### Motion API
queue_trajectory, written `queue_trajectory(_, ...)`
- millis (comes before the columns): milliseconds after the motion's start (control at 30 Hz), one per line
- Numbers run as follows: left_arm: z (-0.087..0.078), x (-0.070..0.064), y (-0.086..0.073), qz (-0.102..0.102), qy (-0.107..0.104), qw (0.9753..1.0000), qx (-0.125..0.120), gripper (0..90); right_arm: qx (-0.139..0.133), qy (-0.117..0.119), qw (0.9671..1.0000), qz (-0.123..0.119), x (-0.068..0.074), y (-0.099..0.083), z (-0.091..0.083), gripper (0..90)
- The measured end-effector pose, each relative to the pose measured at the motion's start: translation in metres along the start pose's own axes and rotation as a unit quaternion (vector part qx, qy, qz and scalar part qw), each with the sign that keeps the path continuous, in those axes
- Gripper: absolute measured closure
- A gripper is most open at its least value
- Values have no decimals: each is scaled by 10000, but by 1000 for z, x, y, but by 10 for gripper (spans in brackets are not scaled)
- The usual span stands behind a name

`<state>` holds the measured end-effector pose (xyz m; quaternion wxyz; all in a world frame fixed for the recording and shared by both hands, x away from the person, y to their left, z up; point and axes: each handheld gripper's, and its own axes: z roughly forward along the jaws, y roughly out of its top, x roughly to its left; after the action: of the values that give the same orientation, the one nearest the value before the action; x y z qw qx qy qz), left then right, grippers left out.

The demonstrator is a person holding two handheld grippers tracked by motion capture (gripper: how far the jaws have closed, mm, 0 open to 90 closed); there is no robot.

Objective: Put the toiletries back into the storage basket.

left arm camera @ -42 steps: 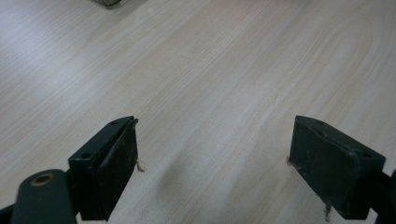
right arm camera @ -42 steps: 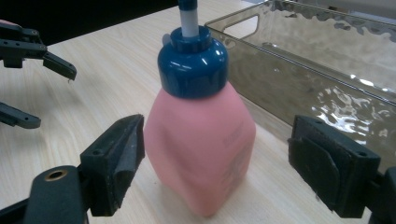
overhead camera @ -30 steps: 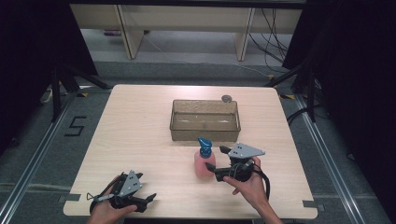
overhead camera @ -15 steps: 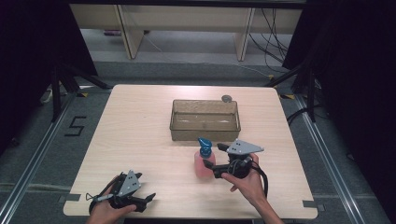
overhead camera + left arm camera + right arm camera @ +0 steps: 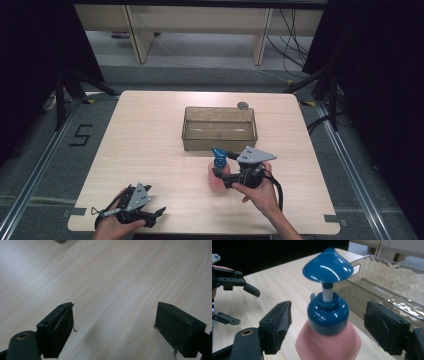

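On the tabletop (image 5: 150, 130), your right hand-held gripper (image 5: 223, 176) straddles the pink pump bottle (image 5: 328, 322), jaws apart, not yet clamped; your left hand-held gripper (image 5: 152, 216) waits spread, near left.

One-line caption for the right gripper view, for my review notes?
Right gripper open around a pink pump bottle with blue cap, beside a clear bin.

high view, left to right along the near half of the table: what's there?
left gripper → pink pump bottle with blue cap → right gripper, its jaws standing apart on either side of the bottle, with its grey plate and the hand to the bottle's right.
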<state>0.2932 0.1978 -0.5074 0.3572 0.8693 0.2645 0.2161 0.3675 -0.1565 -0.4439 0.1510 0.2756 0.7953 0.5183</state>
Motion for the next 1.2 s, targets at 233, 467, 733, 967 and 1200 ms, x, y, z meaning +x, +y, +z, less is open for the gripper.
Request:
queue_trajectory(233, -1, -2, 1, 12, -7, 10000, -22, 150, 13, 148, 9997, 176, -1, -1, 8, 372)
queue_trajectory(467, -1, -2, 2, 10, -22, 10000, -75, 150, -15, 169, 9998, 45, -5, -2, 11, 451)
queue_trajectory(733, -1, -2, 2, 26, -4, 10000, -66, 150, 13, 158, 9999, 54, -4, -3, 12, 487)
queue_trajectory(967, -2, -2, 2, 57, -89, 9999, -48, 150, -60, 212, 9997, 81, -5, -5, 13, 495)
queue_trajectory(1200, -1, -3, 2, 13, -40, 10000, -65, 150, -65, -58, 9994, -342, 0, -2, 11, 535)
